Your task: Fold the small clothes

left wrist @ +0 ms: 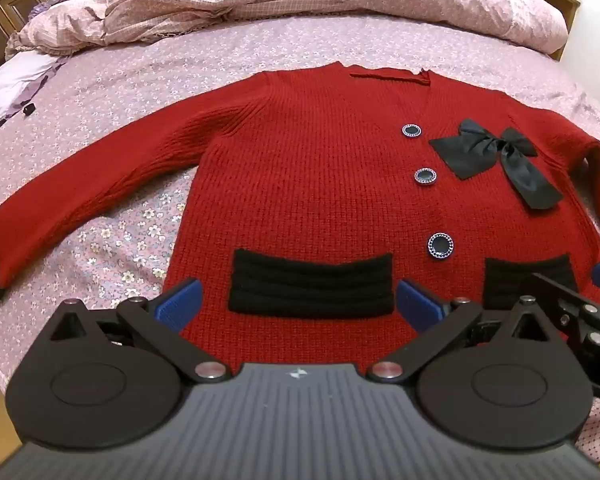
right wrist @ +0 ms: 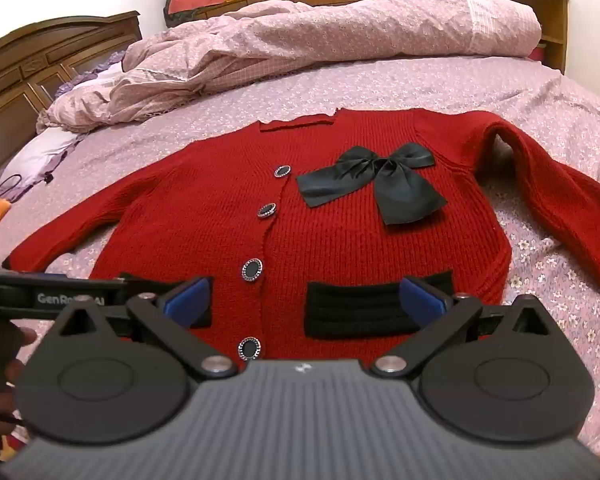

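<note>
A small red knitted cardigan (left wrist: pixel 308 184) lies flat and face up on the bed, with black pockets, round dark buttons and a black ribbon bow (left wrist: pixel 496 156). It also shows in the right wrist view (right wrist: pixel 332 236). Its left sleeve (left wrist: pixel 80 196) lies spread out; its right sleeve (right wrist: pixel 556 200) bends down the right side. My left gripper (left wrist: pixel 298 304) is open and empty over the left pocket (left wrist: pixel 312 286) at the hem. My right gripper (right wrist: pixel 306 300) is open and empty over the hem between the pockets, near the right pocket (right wrist: pixel 356 312).
The bed has a pink flowered sheet (left wrist: pixel 132 248). A crumpled quilt (right wrist: pixel 300 48) lies along the far side, with a wooden headboard (right wrist: pixel 24 76) at the left. Small items and a cord (right wrist: pixel 4 196) lie at the far left.
</note>
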